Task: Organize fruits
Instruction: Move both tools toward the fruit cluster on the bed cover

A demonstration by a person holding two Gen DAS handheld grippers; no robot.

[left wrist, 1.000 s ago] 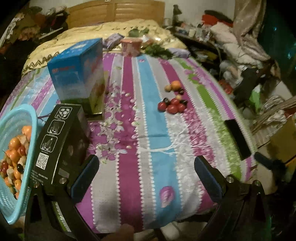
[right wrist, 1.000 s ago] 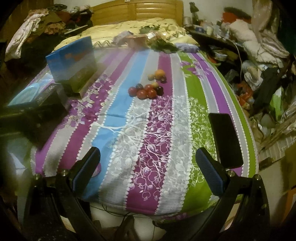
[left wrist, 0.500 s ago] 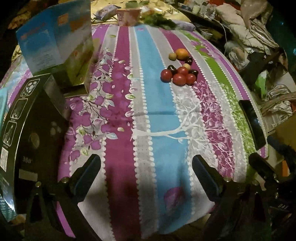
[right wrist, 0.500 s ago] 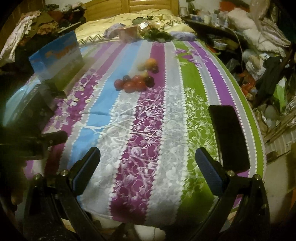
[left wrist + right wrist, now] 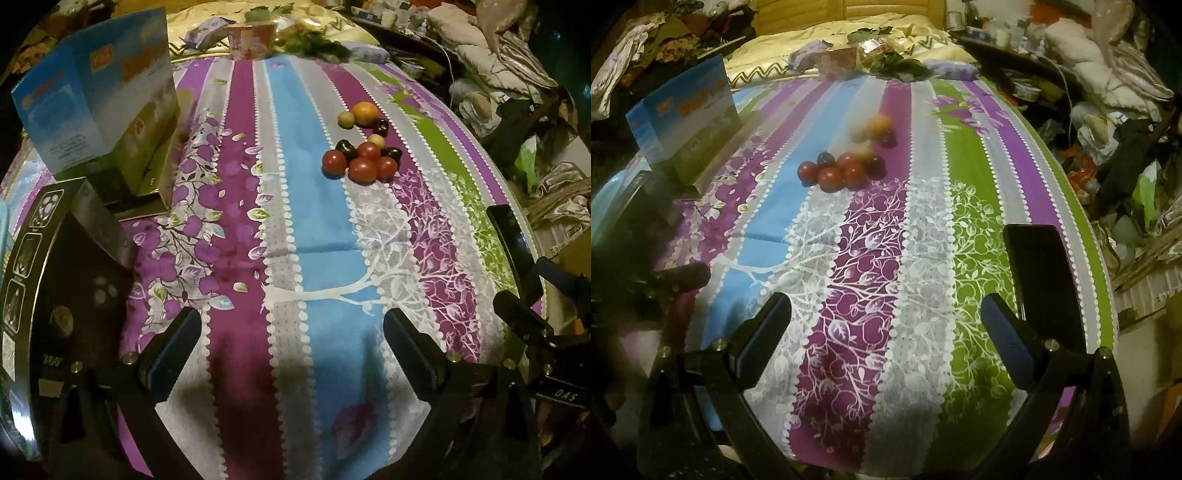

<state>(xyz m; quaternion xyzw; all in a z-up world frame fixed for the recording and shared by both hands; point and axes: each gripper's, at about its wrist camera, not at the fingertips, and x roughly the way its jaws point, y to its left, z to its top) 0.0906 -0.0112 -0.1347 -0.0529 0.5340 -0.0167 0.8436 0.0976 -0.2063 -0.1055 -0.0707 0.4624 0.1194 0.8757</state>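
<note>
A small pile of fruit lies on the striped cloth: several red tomatoes (image 5: pixel 362 170), dark plums (image 5: pixel 344 147), an orange (image 5: pixel 365 113) and pale small fruits (image 5: pixel 346 119). In the right wrist view the pile (image 5: pixel 846 166) lies ahead and to the left. My left gripper (image 5: pixel 293 341) is open and empty, over the near part of the cloth, well short of the fruit. My right gripper (image 5: pixel 886 325) is open and empty, over the near edge of the cloth.
A blue carton (image 5: pixel 99 110) and a black box (image 5: pixel 55 258) stand at the left. A black phone (image 5: pixel 1043 280) lies on the green stripe at the right. A pink cup (image 5: pixel 251 38) and leafy greens (image 5: pixel 314 44) sit at the far end. Clutter lies beyond the right edge.
Both grippers have moved forward over the cloth toward the fruit. The turquoise basket of fruit has slid out of the left wrist view. Both stay open.
</note>
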